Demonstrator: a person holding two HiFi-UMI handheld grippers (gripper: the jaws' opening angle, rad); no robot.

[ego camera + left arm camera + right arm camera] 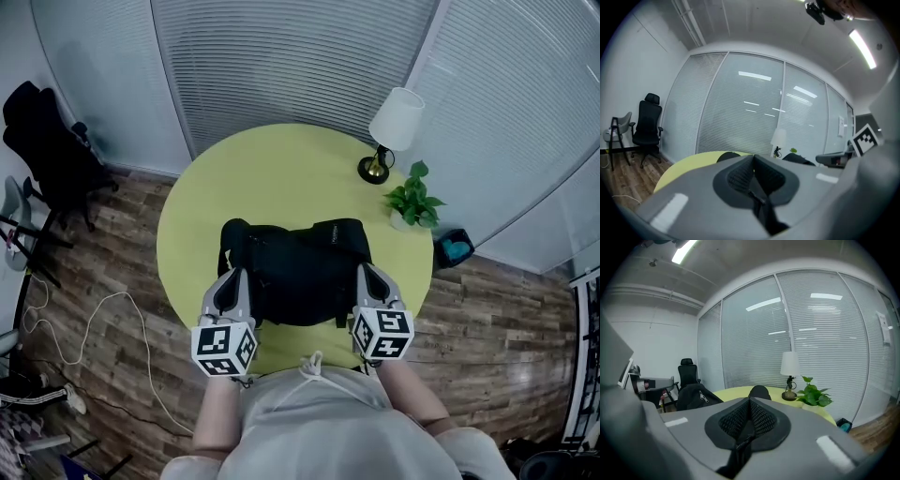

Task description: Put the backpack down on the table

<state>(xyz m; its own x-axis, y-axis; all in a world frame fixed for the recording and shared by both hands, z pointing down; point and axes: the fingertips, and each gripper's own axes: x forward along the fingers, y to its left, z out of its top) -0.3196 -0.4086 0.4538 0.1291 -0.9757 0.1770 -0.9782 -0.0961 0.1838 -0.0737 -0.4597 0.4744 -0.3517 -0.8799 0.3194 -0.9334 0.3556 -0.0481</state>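
Note:
The black backpack [295, 272] lies flat on the near half of the round yellow-green table [281, 169]. My left gripper [234, 279] sits at the pack's left edge and my right gripper [368, 274] at its right edge, both tips over the fabric. In the left gripper view the left gripper [753, 165] has its pads pressed together, with black parts of the backpack [802, 159] showing beyond it. The right gripper [750, 405] looks the same in the right gripper view, with the backpack [693, 397] and its zipper to its left. I see nothing held between either pair of jaws.
A white-shaded lamp [394, 127] and a potted plant [412, 202] stand at the table's far right. A black office chair [47, 141] is at the left on the wooden floor, beside a white cable [94, 319]. A blue bin [457, 248] sits right of the table.

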